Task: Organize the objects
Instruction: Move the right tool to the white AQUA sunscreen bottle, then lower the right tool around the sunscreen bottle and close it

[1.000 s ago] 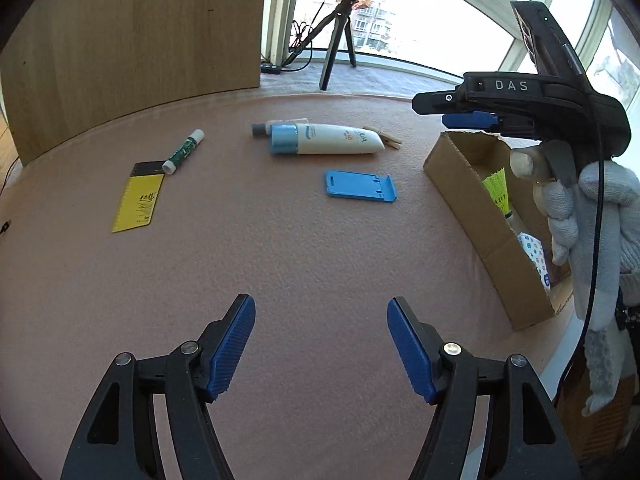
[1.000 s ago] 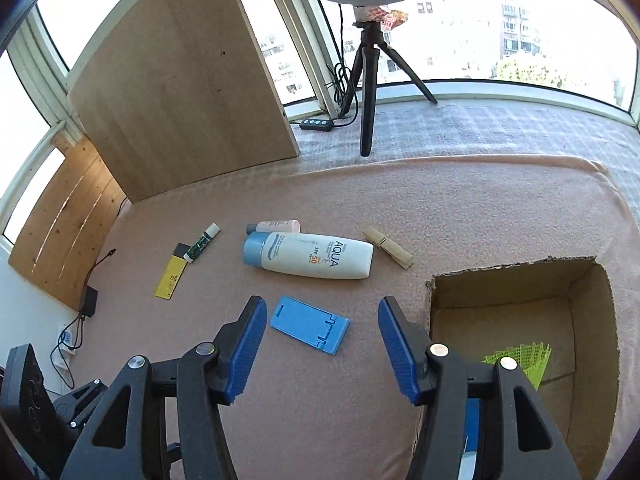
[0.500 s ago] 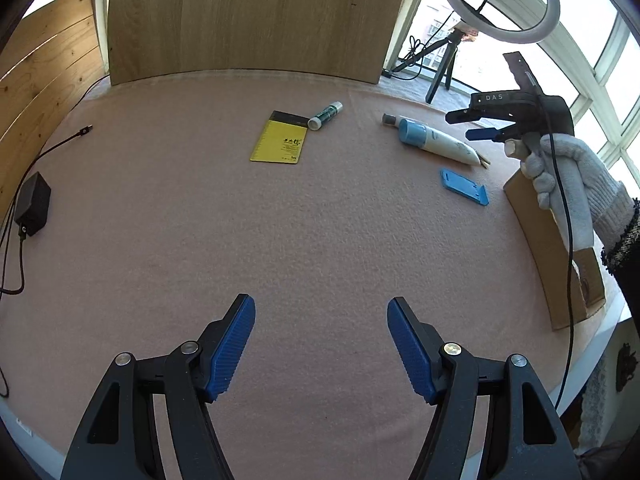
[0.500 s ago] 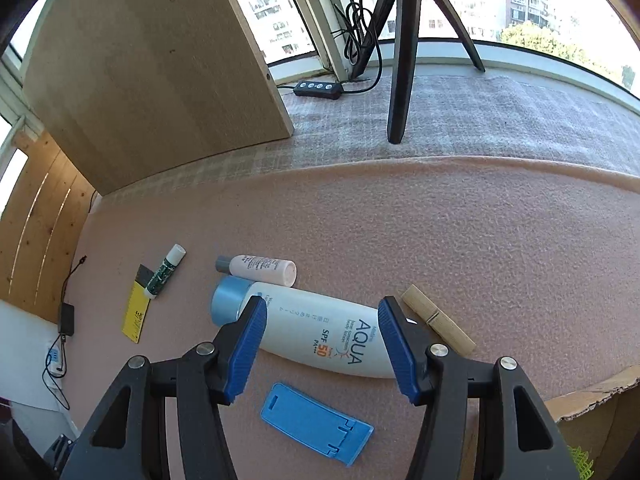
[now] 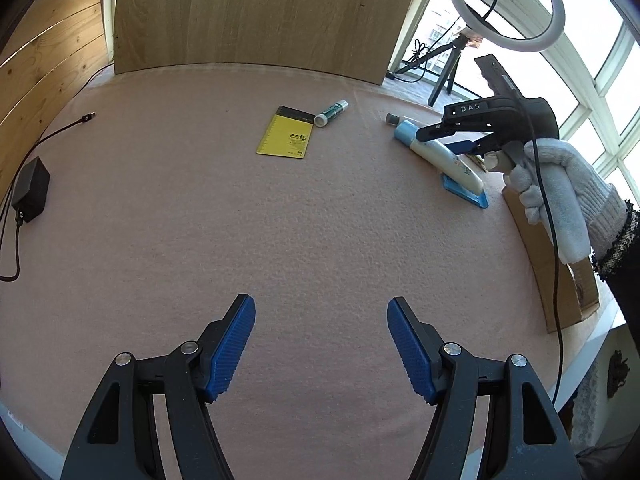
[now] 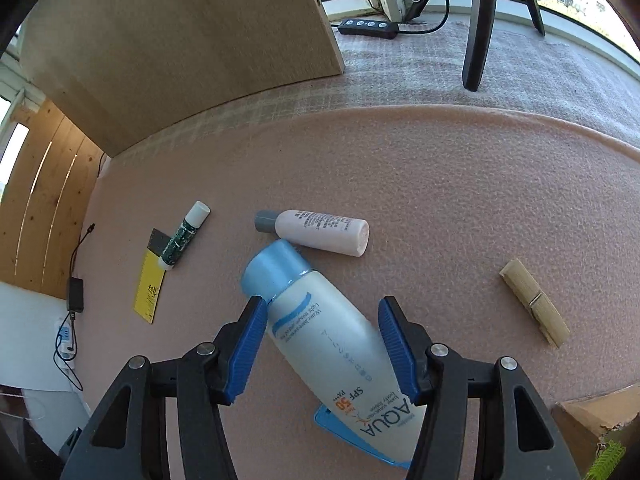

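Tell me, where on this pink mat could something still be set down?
Plenty of bare mat lies between the black adapter and the yellow pad, and ahead of the left tool. It is crowded by the sunscreen bottle, small bottle and cardboard box.

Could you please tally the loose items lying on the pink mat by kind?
Bottles: 2, sunscreen bottle, small pink bottle
Glue stick: 1
Yellow notepad: 1
Blue phone stand: 1
Wooden clothespin: 1
Total: 6

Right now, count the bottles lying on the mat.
2: the large sunscreen bottle between the right gripper's jaws, and the small pink bottle just beyond its blue cap. The box may hide more.
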Demonstrator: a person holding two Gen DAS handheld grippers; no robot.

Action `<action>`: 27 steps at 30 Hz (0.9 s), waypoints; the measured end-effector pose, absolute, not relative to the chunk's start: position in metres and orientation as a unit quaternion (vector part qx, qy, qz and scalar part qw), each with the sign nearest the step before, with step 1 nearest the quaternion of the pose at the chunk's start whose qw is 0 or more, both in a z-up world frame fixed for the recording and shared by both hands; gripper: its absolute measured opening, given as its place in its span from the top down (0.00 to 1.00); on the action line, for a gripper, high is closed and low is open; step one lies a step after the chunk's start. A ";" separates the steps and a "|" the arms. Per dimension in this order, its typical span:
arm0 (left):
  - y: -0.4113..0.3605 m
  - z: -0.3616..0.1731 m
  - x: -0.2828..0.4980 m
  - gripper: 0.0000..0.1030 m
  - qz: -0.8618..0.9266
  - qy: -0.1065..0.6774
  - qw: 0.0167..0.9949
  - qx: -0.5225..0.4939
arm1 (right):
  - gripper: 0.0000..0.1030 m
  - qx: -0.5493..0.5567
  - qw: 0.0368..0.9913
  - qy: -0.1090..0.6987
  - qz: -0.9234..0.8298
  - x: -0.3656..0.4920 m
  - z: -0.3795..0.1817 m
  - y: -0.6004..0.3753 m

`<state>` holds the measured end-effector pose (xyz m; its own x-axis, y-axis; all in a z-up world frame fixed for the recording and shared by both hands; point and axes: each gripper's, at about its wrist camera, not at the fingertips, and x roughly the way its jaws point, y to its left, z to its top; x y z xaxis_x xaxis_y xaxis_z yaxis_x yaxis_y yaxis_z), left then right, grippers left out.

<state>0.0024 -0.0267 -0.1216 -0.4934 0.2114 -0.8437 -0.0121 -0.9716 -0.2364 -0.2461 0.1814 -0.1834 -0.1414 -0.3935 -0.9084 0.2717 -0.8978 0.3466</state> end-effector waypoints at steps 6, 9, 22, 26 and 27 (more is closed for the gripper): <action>-0.024 -0.121 0.005 0.30 0.858 -0.101 0.070 -0.499 | 0.48 0.622 0.257 -0.011 -0.739 -0.212 -0.188 0.142; -0.024 -0.121 0.007 0.30 0.858 -0.103 0.070 -0.498 | 0.53 0.619 0.278 0.004 -0.735 -0.196 -0.189 0.127; -0.025 -0.126 0.009 0.30 0.854 -0.115 0.077 -0.501 | 0.72 0.626 0.331 -0.020 -0.706 -0.130 -0.196 0.113; -0.024 -0.131 0.006 0.30 0.851 -0.128 0.082 -0.502 | 0.72 0.631 0.341 -0.046 -0.696 -0.104 -0.199 0.123; -0.024 -0.132 0.005 0.30 0.850 -0.134 0.084 -0.503 | 0.72 0.633 0.344 -0.053 -0.692 -0.097 -0.201 0.126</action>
<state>0.0046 -0.0244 -0.1316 -0.4798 0.2782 -0.8321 -0.0085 -0.9498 -0.3127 -0.0974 0.1260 -0.2006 0.0365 -0.5422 -0.8395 0.4090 -0.7583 0.5076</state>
